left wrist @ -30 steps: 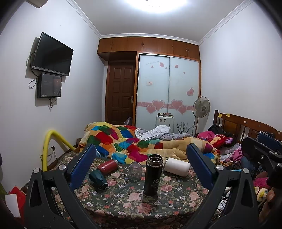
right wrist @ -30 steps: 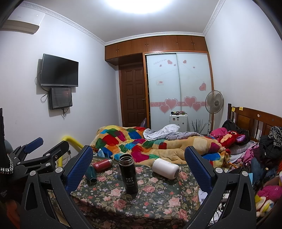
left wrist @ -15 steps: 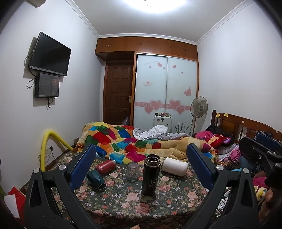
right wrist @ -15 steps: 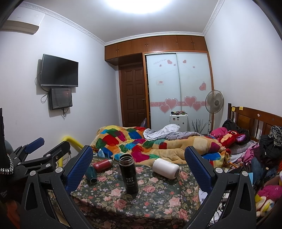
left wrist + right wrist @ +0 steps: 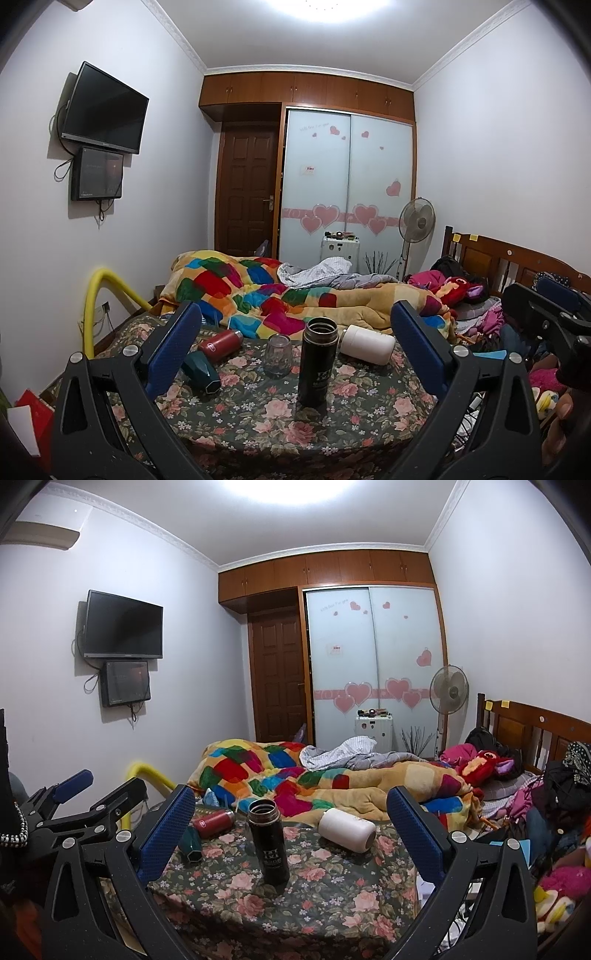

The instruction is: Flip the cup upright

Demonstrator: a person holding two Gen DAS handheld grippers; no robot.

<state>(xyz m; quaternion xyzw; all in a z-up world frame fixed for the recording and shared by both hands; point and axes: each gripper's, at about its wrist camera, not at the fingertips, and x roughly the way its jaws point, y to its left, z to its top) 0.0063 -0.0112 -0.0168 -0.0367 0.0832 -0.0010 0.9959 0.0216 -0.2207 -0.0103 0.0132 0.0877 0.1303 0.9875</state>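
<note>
Here, both grippers hang above the near edge of a flowered table (image 5: 354,417), each with its blue fingers spread wide and nothing between them. From the left gripper (image 5: 295,347), a black flask (image 5: 317,363) stands upright at the table's middle. A clear glass cup (image 5: 277,355) sits mouth-down at its 10 o'clock, just beside it. A white bottle (image 5: 367,344) lies on its side at 2 o'clock; a red bottle (image 5: 220,339) and a green cup (image 5: 202,367) lie toward 9 o'clock. From the right gripper (image 5: 290,830), the flask hides most of the glass cup.
</note>
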